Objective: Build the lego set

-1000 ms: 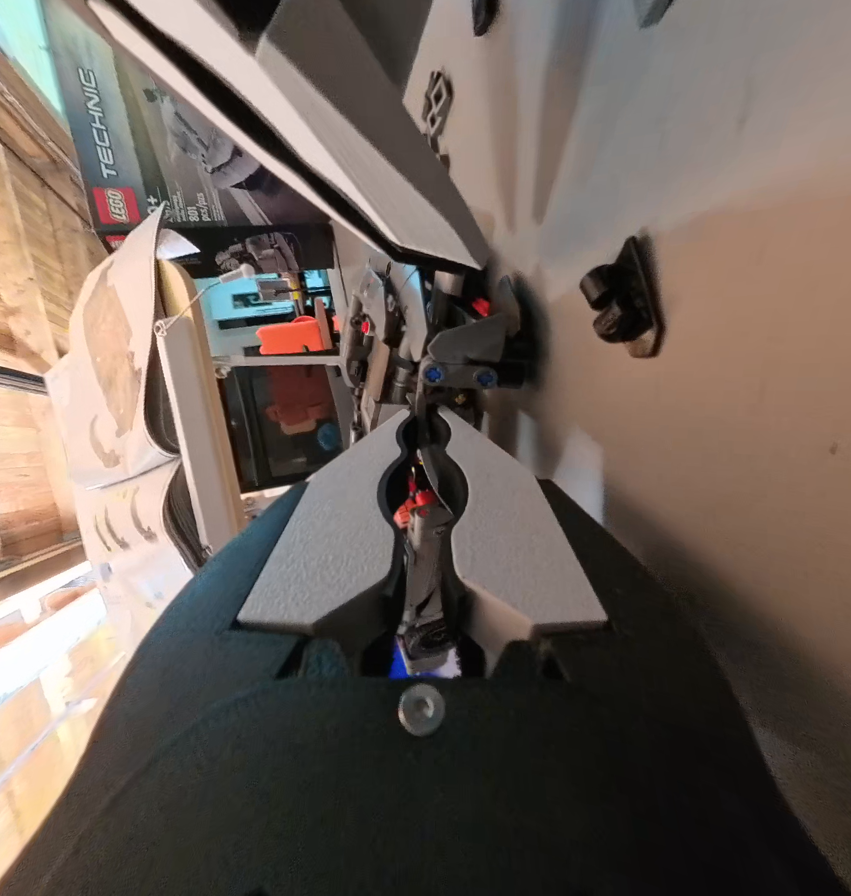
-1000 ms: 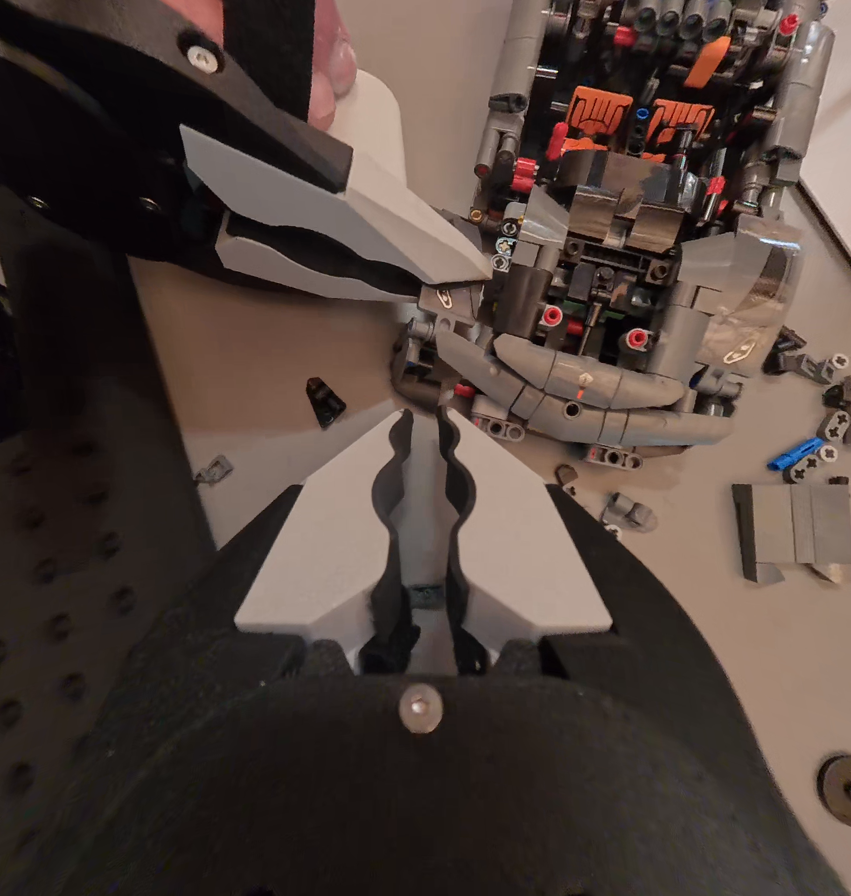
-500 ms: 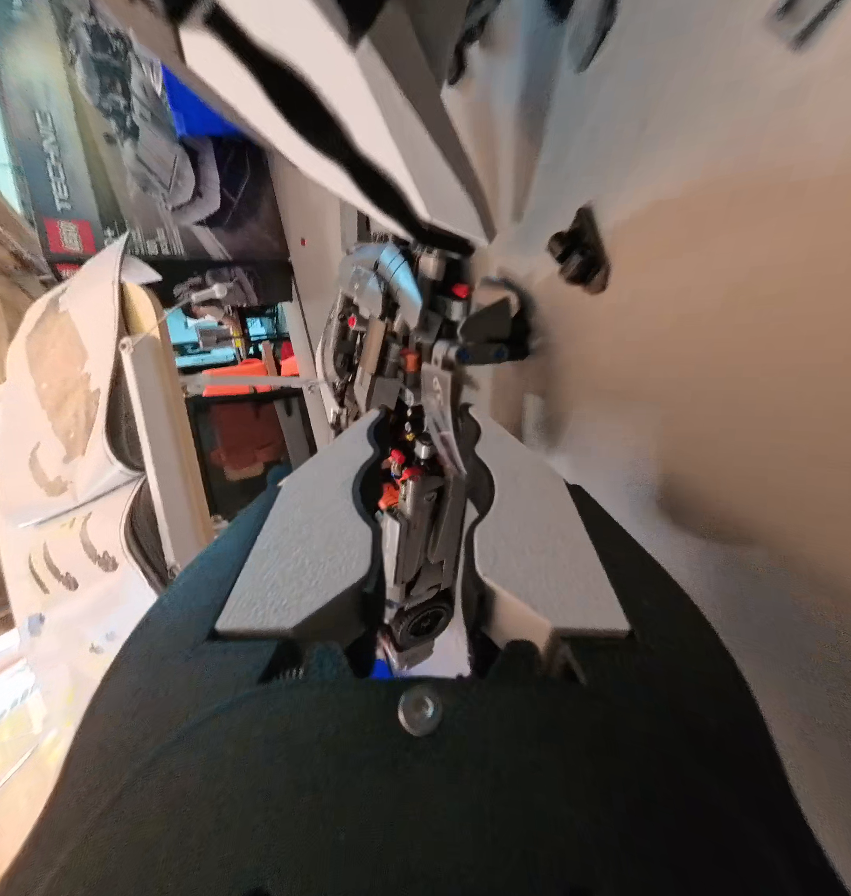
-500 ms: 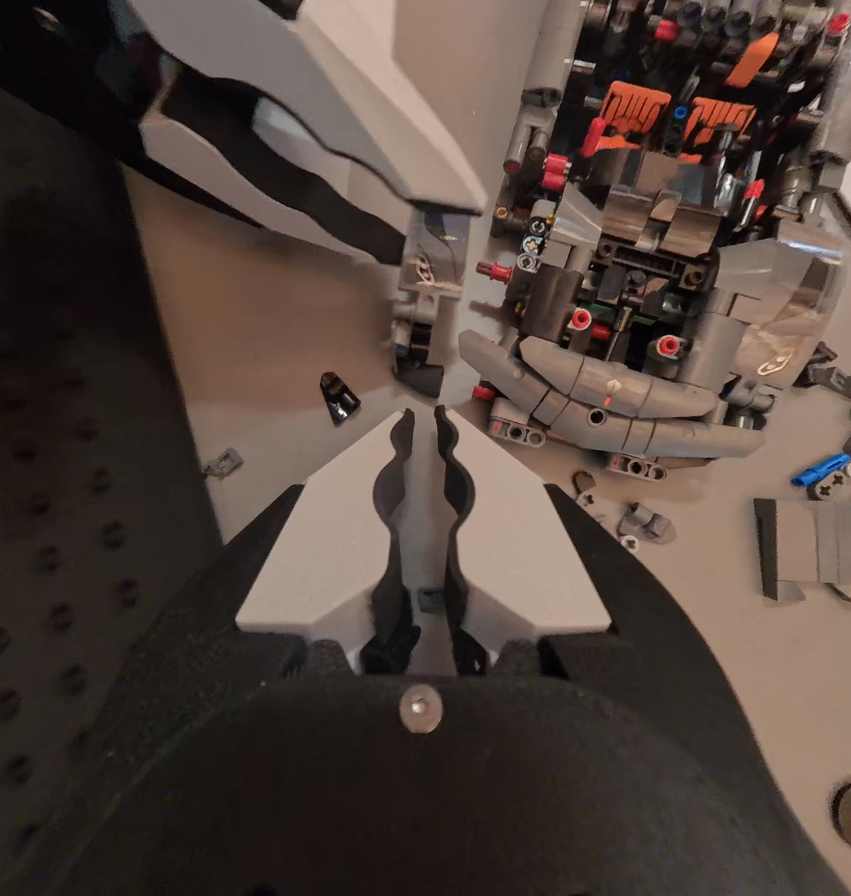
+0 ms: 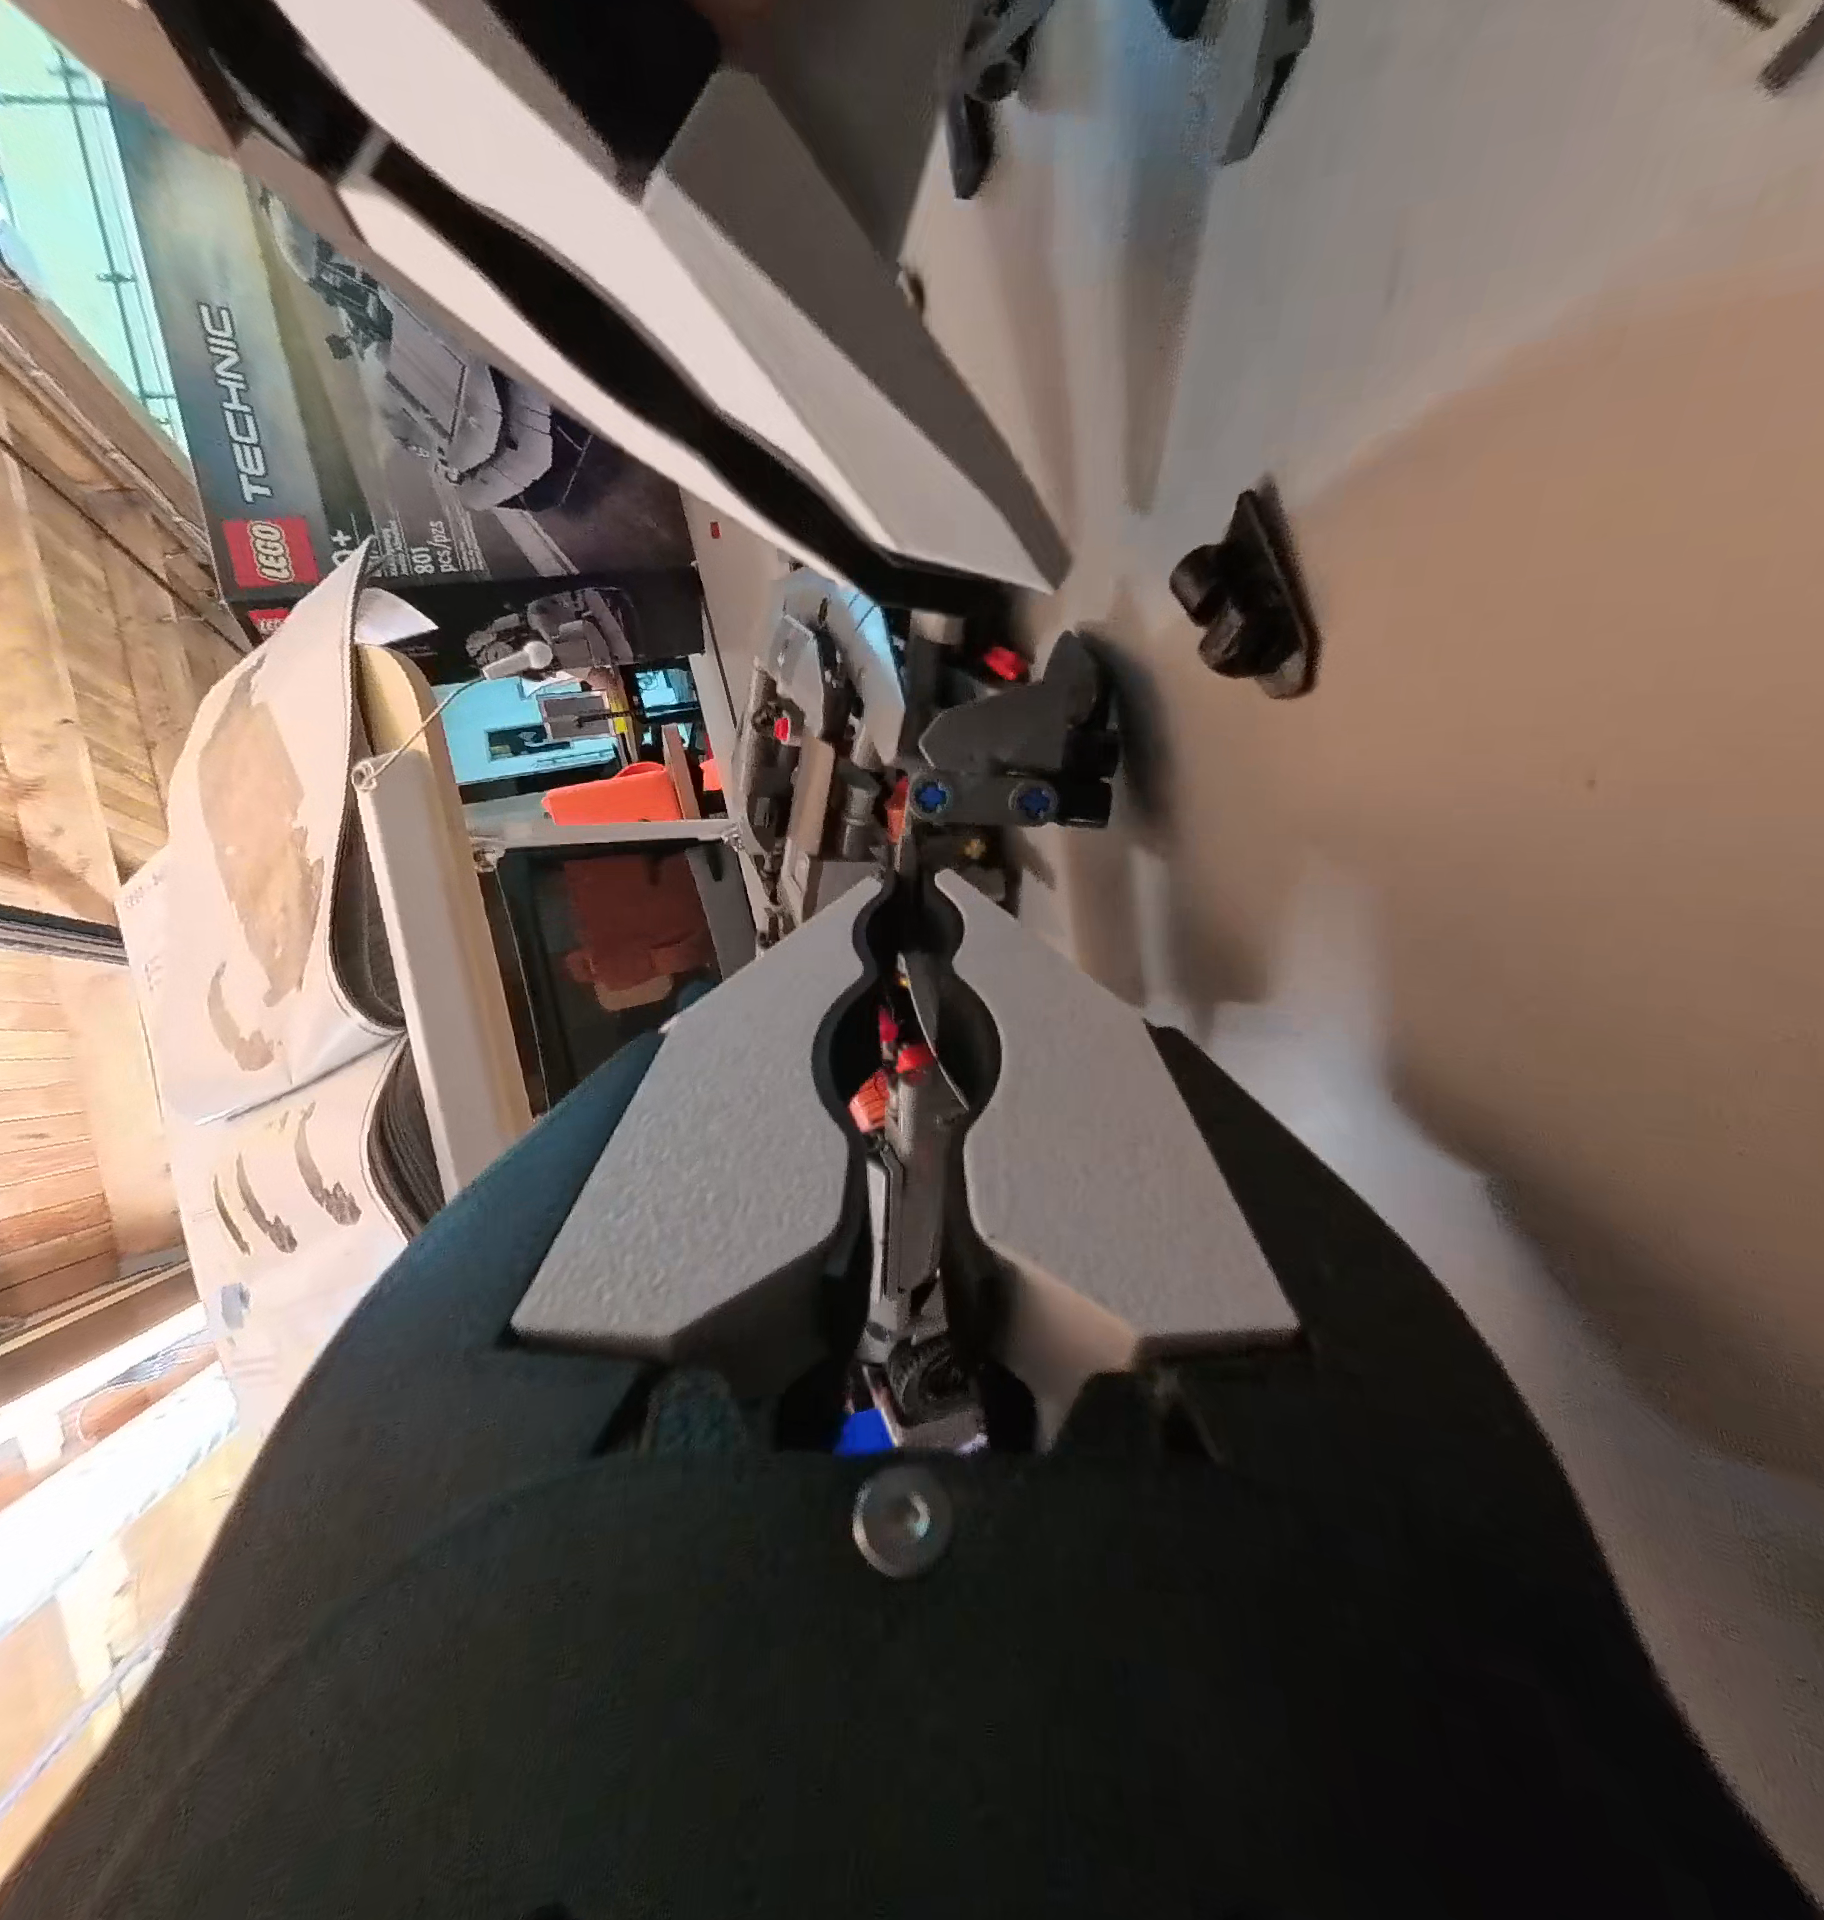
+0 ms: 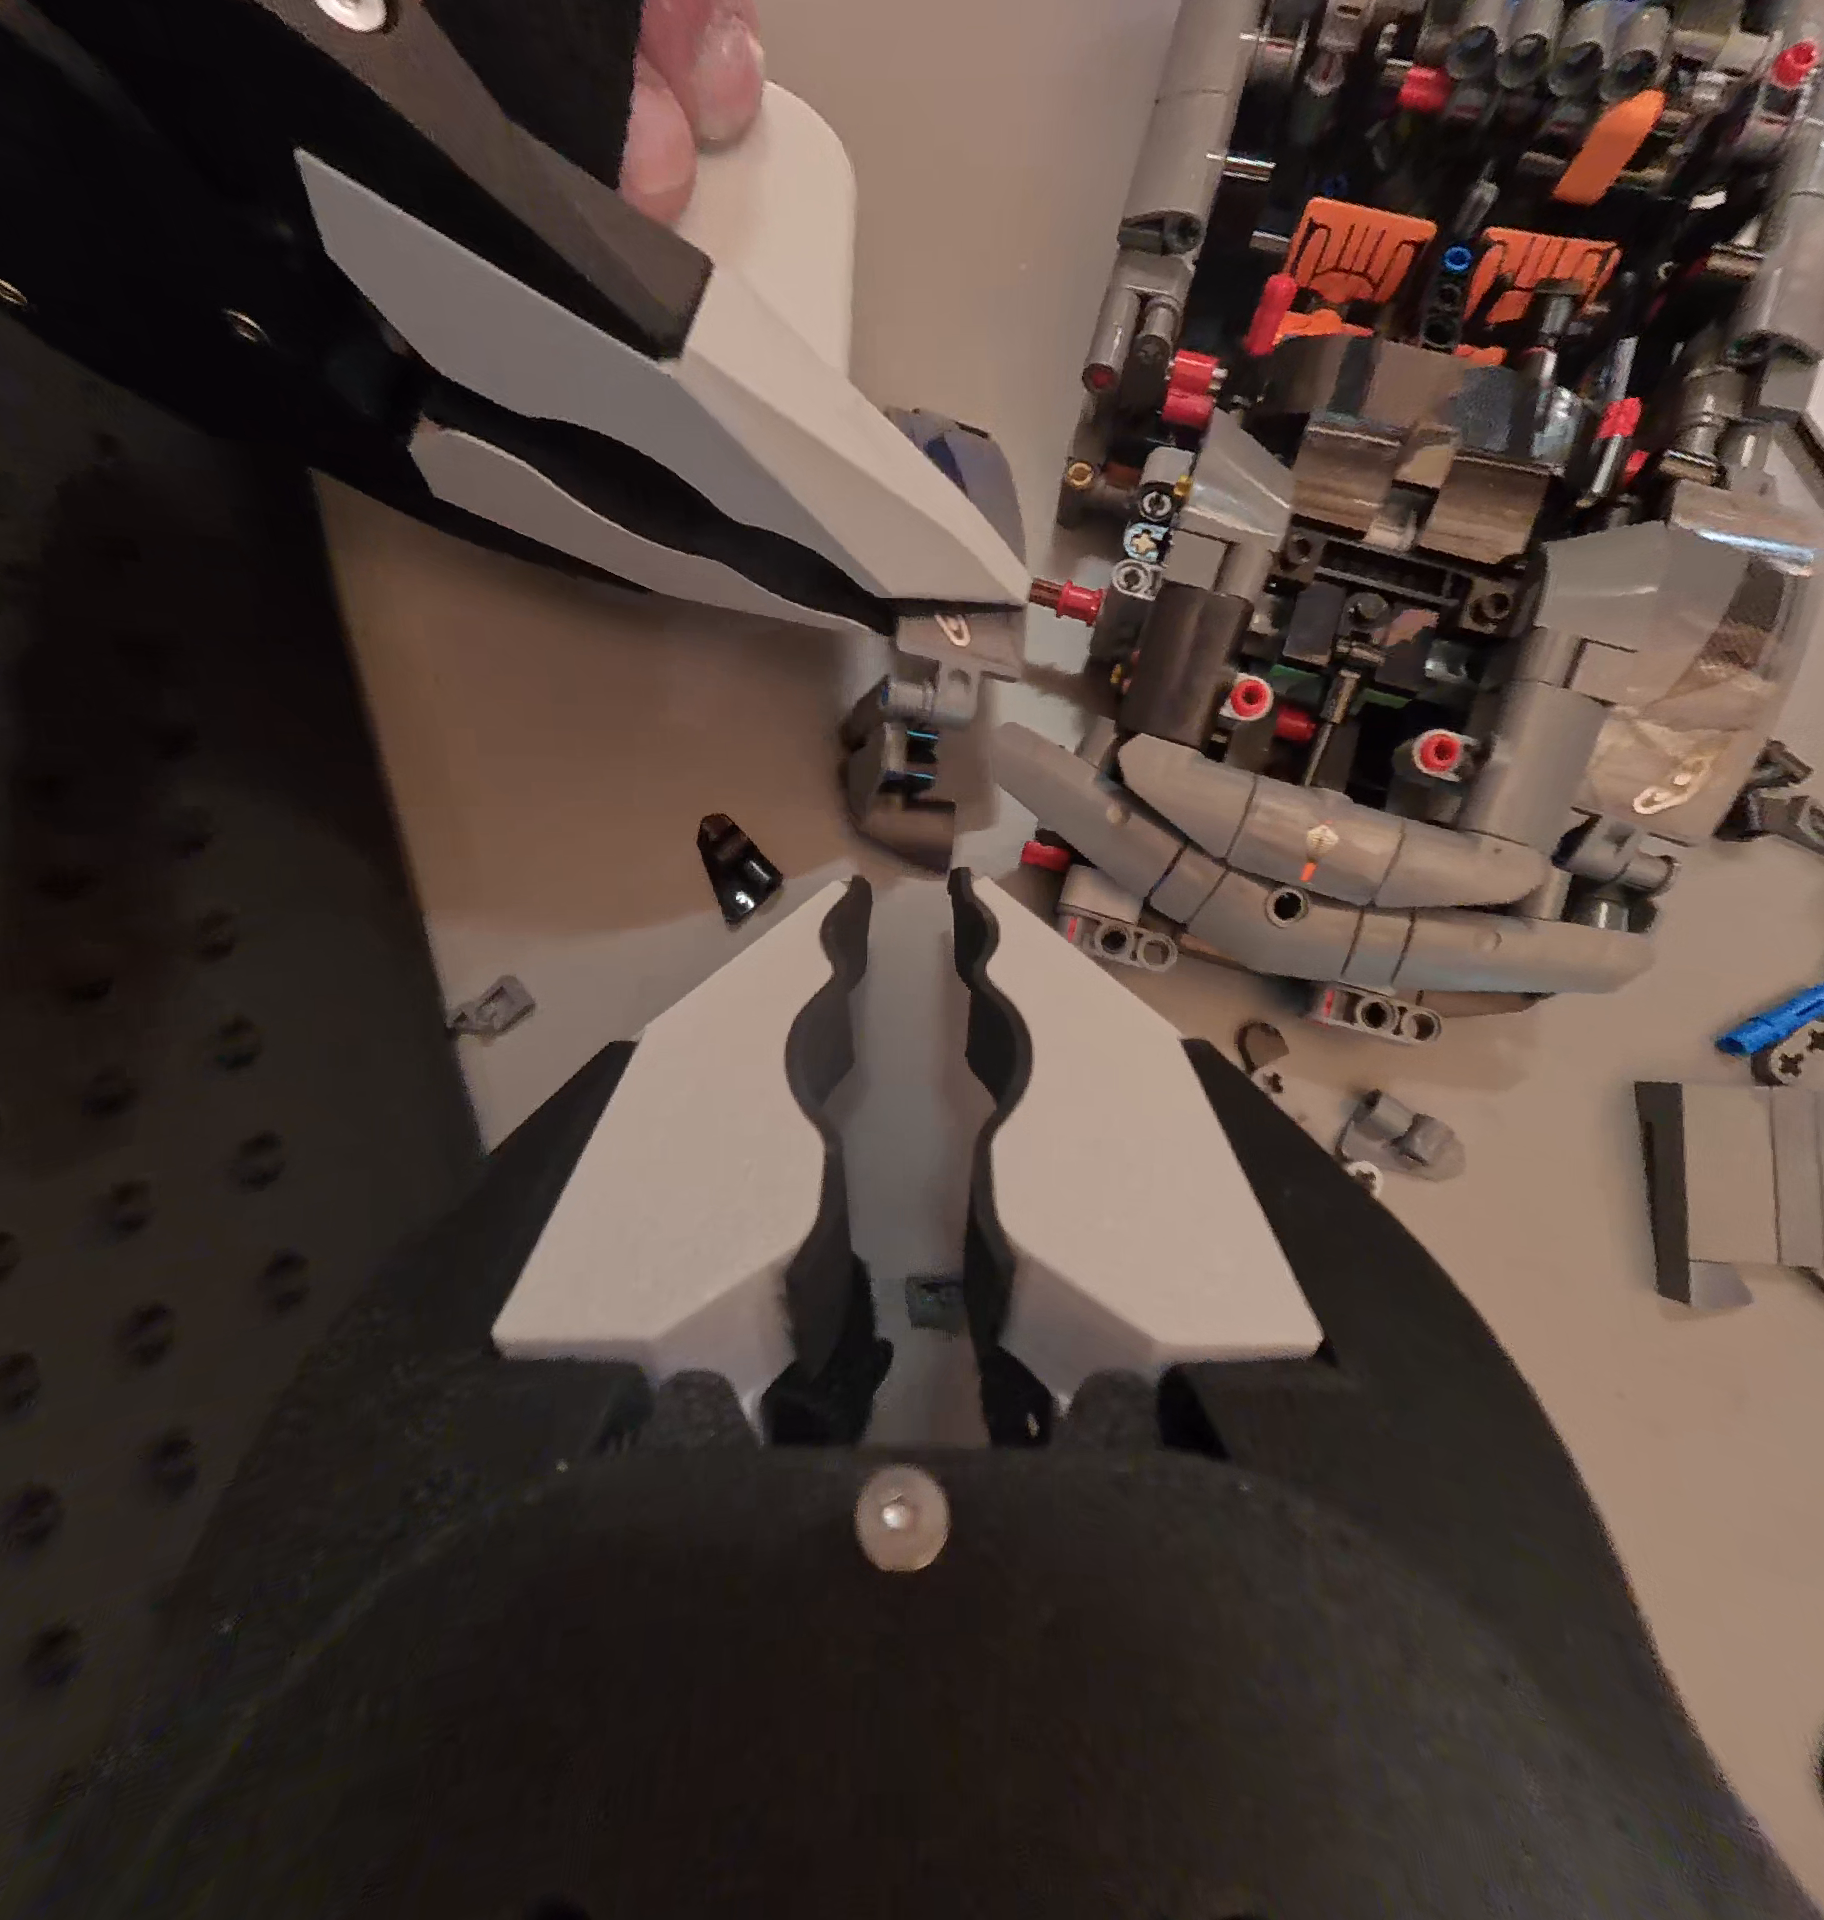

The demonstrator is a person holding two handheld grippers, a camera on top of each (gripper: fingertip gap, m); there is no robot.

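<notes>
The grey, black and orange lego car (image 6: 1407, 623) lies on the pale table (image 6: 1303, 1558). My left gripper (image 5: 913, 888) is shut on a small grey side piece (image 5: 1001, 748) with blue pins, held at its tips. In the right wrist view the left gripper (image 6: 975, 613) holds this piece (image 6: 939, 665) just left of the car, a small gap apart, facing a red pin (image 6: 1069, 597). My right gripper (image 6: 908, 883) is slightly open and empty, just below the piece. It also shows at the top of the left wrist view (image 5: 1033, 577).
Loose parts lie around: a black slope (image 6: 736, 868), a small grey clip (image 6: 492, 1008), a blue pin (image 6: 1781, 1029), flat grey panels (image 6: 1760, 1184), small grey connectors (image 6: 1401, 1132). A black perforated board (image 6: 108, 1039) is left. The set's box (image 5: 368, 416) and booklet (image 5: 253, 831) stand beyond. Across from one pair of fingers to the other is roughly 5 cm. The right tips stand about 8 cm off the small grey clip (image 6: 492, 1008).
The grey side piece sat against the car's left side a second ago; it is now a little apart to the left. The left gripper's gap widened briefly, then narrowed again.
</notes>
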